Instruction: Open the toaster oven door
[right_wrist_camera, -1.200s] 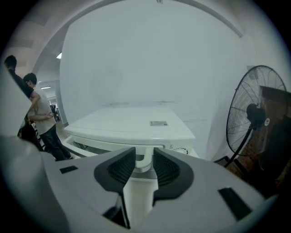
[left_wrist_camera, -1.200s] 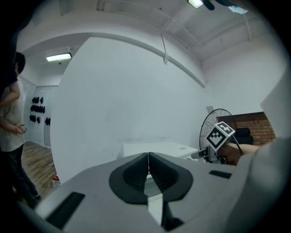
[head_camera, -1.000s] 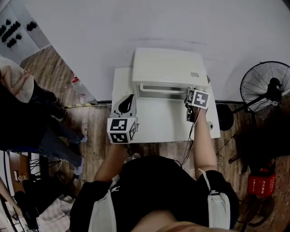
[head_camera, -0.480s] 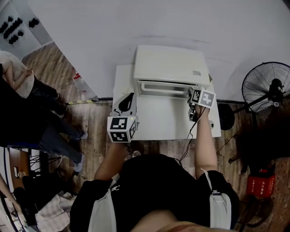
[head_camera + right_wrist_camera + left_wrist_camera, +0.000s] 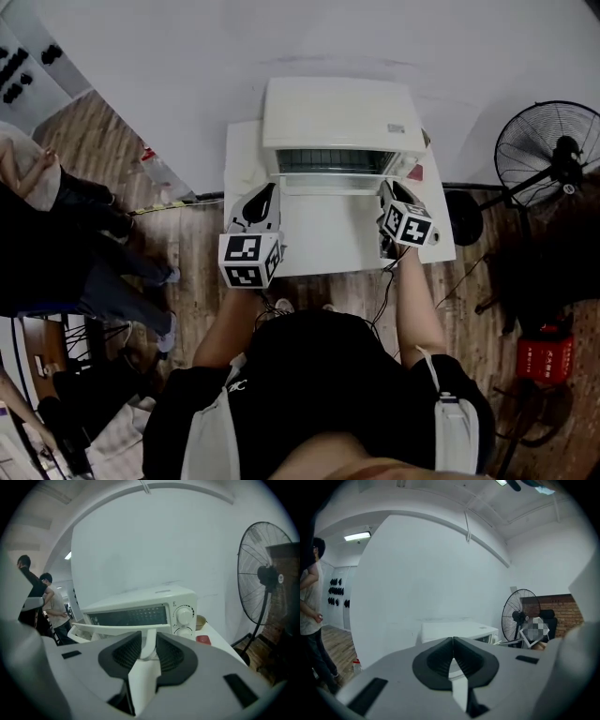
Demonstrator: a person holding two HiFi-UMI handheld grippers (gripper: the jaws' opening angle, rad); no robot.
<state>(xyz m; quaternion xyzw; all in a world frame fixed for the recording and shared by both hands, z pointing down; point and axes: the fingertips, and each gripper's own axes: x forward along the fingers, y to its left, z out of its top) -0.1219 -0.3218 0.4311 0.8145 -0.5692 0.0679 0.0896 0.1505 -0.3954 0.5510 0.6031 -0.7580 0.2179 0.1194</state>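
Observation:
A white toaster oven [image 5: 339,117] stands at the back of a white table [image 5: 328,246]. Its glass door [image 5: 337,161] is tilted partly open, top edge toward me. My right gripper [image 5: 387,192] grips the right end of the white door handle [image 5: 108,629]. In the right gripper view the handle's end post sits between the dark pads [image 5: 171,656] of the right gripper [image 5: 148,644]; the jaws have just been closing on it. My left gripper [image 5: 265,194] hovers over the table's left front, away from the oven. In the left gripper view the left gripper [image 5: 453,641] is shut and empty.
A standing fan [image 5: 544,155] is to the right of the table. A small red object [image 5: 203,639] and a bowl [image 5: 200,620] lie on the table beside the oven's knobs [image 5: 183,616]. People [image 5: 56,234] stand at the left. A red box [image 5: 541,356] sits on the floor.
The right gripper has closed on the handle's right end and pulled it toward me and down. The door has tipped from shut to partly open. The left gripper has kept still.

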